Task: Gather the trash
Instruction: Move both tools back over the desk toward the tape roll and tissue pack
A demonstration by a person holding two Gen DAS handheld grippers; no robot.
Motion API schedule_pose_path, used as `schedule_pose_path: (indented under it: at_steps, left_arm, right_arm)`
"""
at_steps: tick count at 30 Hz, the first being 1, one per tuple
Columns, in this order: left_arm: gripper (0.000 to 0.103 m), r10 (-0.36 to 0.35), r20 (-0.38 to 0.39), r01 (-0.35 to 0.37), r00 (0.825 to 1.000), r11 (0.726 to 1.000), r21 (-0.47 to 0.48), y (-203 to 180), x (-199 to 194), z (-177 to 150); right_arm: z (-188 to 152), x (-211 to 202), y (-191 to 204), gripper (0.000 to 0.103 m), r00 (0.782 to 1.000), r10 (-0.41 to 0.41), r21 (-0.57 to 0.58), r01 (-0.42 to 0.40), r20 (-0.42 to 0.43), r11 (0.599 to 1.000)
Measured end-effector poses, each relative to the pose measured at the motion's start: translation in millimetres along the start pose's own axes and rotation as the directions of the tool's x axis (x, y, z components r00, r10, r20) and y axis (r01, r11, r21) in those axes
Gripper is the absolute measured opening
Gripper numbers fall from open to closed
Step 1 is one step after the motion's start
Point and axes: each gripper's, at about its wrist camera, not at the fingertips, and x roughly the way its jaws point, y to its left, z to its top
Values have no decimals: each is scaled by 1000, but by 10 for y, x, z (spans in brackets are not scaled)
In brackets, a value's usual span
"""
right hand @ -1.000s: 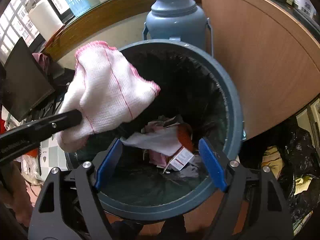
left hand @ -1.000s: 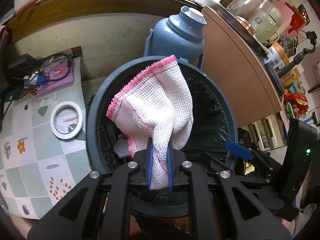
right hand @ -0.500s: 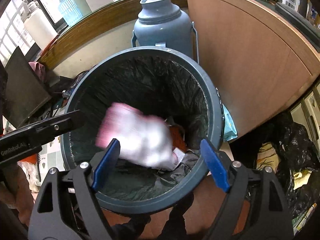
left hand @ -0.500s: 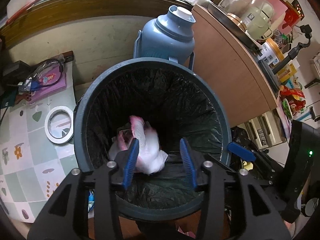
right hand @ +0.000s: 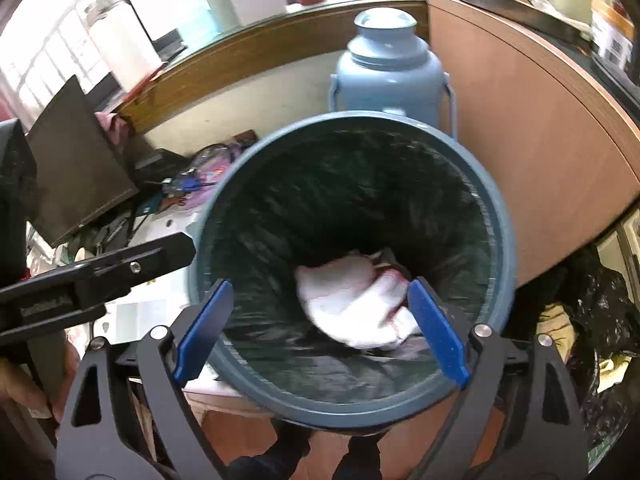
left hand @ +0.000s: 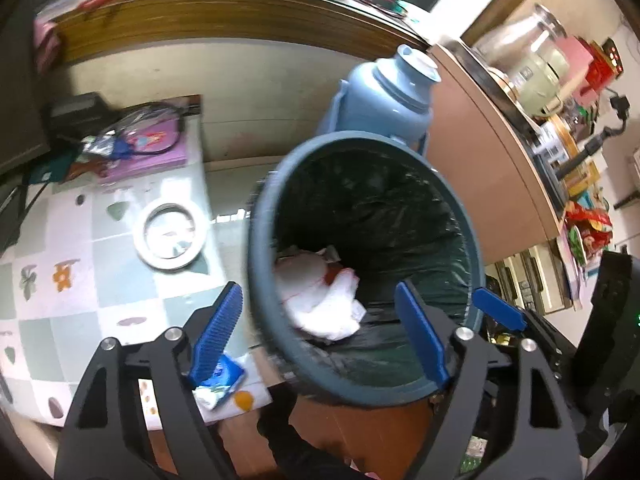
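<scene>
A blue-grey trash bin [left hand: 256,264] with a black liner stands on the floor; it also shows in the right wrist view [right hand: 505,240]. A white cloth with pink edging [left hand: 320,304] lies at the bottom of the bin on other trash, and shows in the right wrist view [right hand: 356,308]. My left gripper [left hand: 320,332] is open and empty above the bin's near-left rim. My right gripper [right hand: 320,328] is open and empty above the bin's near rim. The left gripper's arm [right hand: 92,276] shows at the left of the right wrist view.
A tiled table [left hand: 60,292] stands left of the bin with a white ring [left hand: 170,236], cables and a blue-white wrapper [left hand: 218,382] at its near edge. A light blue jug [left hand: 388,96] stands behind the bin. A brown cabinet [right hand: 532,140] is at right.
My left gripper opened and let go of the cloth, which fell into the bin. The left gripper then shifted left; the jaws opened wider. The right gripper stayed open.
</scene>
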Motion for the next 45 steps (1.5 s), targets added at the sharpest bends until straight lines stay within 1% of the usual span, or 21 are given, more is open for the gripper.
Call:
schedule_pose_path:
  at_steps: [2, 6, 9, 13, 20, 23, 27, 30, 32, 34, 36, 38, 41, 43, 45]
  left_arm:
    - [80, 7, 5, -7, 1000, 1000, -20, 169, -74, -13]
    - [80, 9, 6, -8, 1000, 999, -53, 481, -181, -37]
    - [80, 5, -9, -5, 1000, 998, -59, 686, -228, -77]
    - [80, 2, -35, -3, 999, 999, -40, 907, -240, -138]
    - [80, -13, -99, 16, 995, 999, 34, 1229, -171, -198]
    - [80, -5, -121, 13, 993, 998, 68, 1305, -122, -204]
    - [80, -9, -140, 21, 990, 997, 80, 1354, -30, -207]
    - [80, 22, -154, -4, 988, 993, 120, 1321, 40, -208]
    - [80, 25, -152, -3, 988, 990, 144, 1308, 76, -192]
    - [80, 37, -168, -9, 985, 986, 164, 1328, 142, -178]
    - [80, 26, -185, 6, 982, 986, 169, 1357, 182, -153]
    - [80, 19, -200, 22, 980, 980, 200, 1355, 225, -122]
    - [80, 9, -234, 57, 972, 959, 278, 1346, 343, -46]
    - [80, -1, -258, 82, 966, 948, 306, 1364, 390, -6]
    - [80, -19, -280, 118, 960, 932, 343, 1374, 448, 53]
  right_arm:
    - [-10, -8, 136, 89, 1000, 6, -9, -6, 7, 1000]
    - [-51, -10, 392, 89, 1000, 18, -11, -18, 15, 1000]
    - [-118, 1, 580, 89, 1000, 20, -7, -20, 19, 1000]
    - [-262, 51, 833, 89, 1000, 10, 11, -10, 16, 1000]
    - [-533, 101, 1173, 89, 1000, -9, 73, 7, 25, 997]
    - [-630, 108, 1286, 89, 1000, -5, 73, 4, 12, 997]
    - [-729, 164, 1329, 89, 1000, 10, 76, -9, -9, 997]
    - [-799, 243, 1321, 89, 999, 20, 87, -16, -41, 996]
    - [-849, 305, 1342, 90, 998, 30, 87, -26, -47, 996]
    - [-894, 373, 1363, 90, 998, 24, 90, -18, -63, 996]
    - [-924, 424, 1344, 90, 997, 15, 139, -5, -73, 990]
    - [-931, 448, 1340, 90, 998, 2, 175, 10, -70, 984]
    - [-946, 496, 1367, 90, 997, -43, 224, 55, -58, 973]
    - [-969, 533, 1368, 90, 996, -75, 293, 89, -57, 952]
    - [-1006, 559, 1386, 90, 994, -100, 359, 108, -39, 927]
